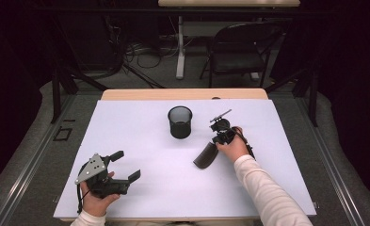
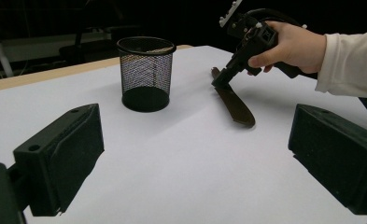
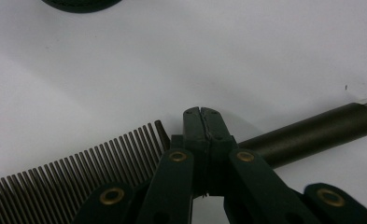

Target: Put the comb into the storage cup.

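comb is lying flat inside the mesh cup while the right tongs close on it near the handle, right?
Not inside the mesh cup: the high view shows the comb lying on the white table beside it. The right tongs do close on it near the handle.

A fixed camera above the person's side looks forward and down over the white table (image 1: 173, 188), taking in the chair (image 1: 241, 49) and floor beyond. The left gripper view sits low over the tabletop, facing across it toward the mesh cup (image 2: 145, 73) and the right gripper (image 2: 223, 80), both seen from above as well. The right gripper view looks steeply down from very near, its jaws over a comb (image 3: 74, 179), the cup's base at the top edge.
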The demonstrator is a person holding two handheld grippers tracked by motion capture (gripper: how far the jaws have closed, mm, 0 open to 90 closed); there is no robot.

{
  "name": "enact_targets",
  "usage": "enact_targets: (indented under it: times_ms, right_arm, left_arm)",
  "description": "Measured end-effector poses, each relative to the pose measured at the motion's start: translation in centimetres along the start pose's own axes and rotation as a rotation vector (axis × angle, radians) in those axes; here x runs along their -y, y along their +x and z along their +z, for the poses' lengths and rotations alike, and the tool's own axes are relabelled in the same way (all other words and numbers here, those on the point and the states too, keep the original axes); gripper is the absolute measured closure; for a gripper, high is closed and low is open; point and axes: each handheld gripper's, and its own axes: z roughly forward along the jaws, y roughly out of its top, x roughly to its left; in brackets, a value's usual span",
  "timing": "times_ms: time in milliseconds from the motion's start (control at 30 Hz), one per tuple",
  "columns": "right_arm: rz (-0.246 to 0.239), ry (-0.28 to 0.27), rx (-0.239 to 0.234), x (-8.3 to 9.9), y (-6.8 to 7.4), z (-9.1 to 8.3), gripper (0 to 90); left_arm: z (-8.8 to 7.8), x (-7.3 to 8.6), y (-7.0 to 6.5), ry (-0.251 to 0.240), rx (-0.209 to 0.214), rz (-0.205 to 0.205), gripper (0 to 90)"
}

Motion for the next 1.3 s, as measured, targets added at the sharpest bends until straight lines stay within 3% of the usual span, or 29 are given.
enact_targets:
  times_ms: [167,300,333,367,400,667,700,733,767,833,867,900,1000,1067,1133,1167,1200,1233,1300]
  right_arm:
    - [-0.003,0.002,-0.001,0.2,0.0,-0.1,90.0]
    - [-0.008,0.036,0.007,0.3,0.0,-0.4,90.0]
    - [-0.011,0.066,0.014,0.3,0.0,-0.5,90.0]
    - [-0.004,0.020,0.003,0.5,0.0,-0.3,90.0]
    - [-0.004,0.013,0.005,0.5,0.0,-0.2,90.0]
    - [0.003,0.041,0.032,0.7,-0.5,-0.4,90.0]
    - [-0.004,0.066,0.039,0.7,-0.6,-0.6,90.0]
    - [-0.003,0.036,0.031,0.8,-0.7,-0.4,90.0]
    - [-0.010,0.071,0.043,0.8,-0.7,-0.6,90.0]
    - [0.000,0.043,0.035,1.0,-0.8,-0.5,90.0]
    - [-0.008,0.078,0.045,0.9,-0.8,-0.8,90.0]
    - [-0.004,0.046,0.034,1.1,-0.8,-0.6,90.0]
    - [-0.010,0.076,0.042,1.2,-1.0,-0.9,90.0]
    - [0.006,0.057,0.037,1.4,-1.0,-0.8,90.0]
    - [-0.014,0.139,0.060,1.2,-1.2,-1.4,90.0]
    - [-0.013,0.137,0.062,1.3,-1.3,-1.5,90.0]
    - [0.004,0.032,0.035,1.8,-1.4,-0.8,90.0]
    - [0.012,0.071,0.041,1.7,-1.4,-1.2,90.0]
    - [0.007,0.073,0.040,1.9,-1.7,-1.3,90.0]
  left_arm:
    - [0.0,0.0,0.0,0.000,-0.001,-0.001,3.3]
    - [0.0,0.0,0.0,0.001,0.000,0.001,3.3]
    - [0.0,0.0,0.0,0.001,0.001,0.001,3.3]
    - [0.0,0.0,0.0,0.001,0.001,0.001,3.3]
    - [0.0,0.0,0.0,0.000,0.001,0.001,3.3]
    - [0.0,0.0,0.0,0.000,0.000,0.001,3.3]
    - [0.0,0.0,0.0,0.001,0.000,0.000,3.3]
    - [0.0,0.0,0.0,0.001,0.000,0.000,3.3]
    - [0.0,0.0,0.0,0.001,0.001,0.001,3.3]
    - [0.0,0.0,0.0,0.000,0.000,0.001,3.3]
    - [0.0,0.0,0.0,0.001,0.001,0.001,3.3]
    - [0.0,0.0,0.0,0.001,0.001,0.001,3.3]
    - [0.0,0.0,0.0,0.002,0.001,0.001,3.3]
    - [0.0,0.0,0.0,0.002,0.001,0.001,3.3]
    - [0.0,0.0,0.0,0.002,0.001,0.001,3.3]
    - [0.0,0.0,0.0,0.002,0.001,0.001,3.3]
    - [0.0,0.0,0.0,0.002,0.001,0.001,3.3]
    - [0.0,0.0,0.0,0.002,0.001,0.001,3.3]
    - [0.0,0.0,0.0,0.002,0.001,0.000,3.3]
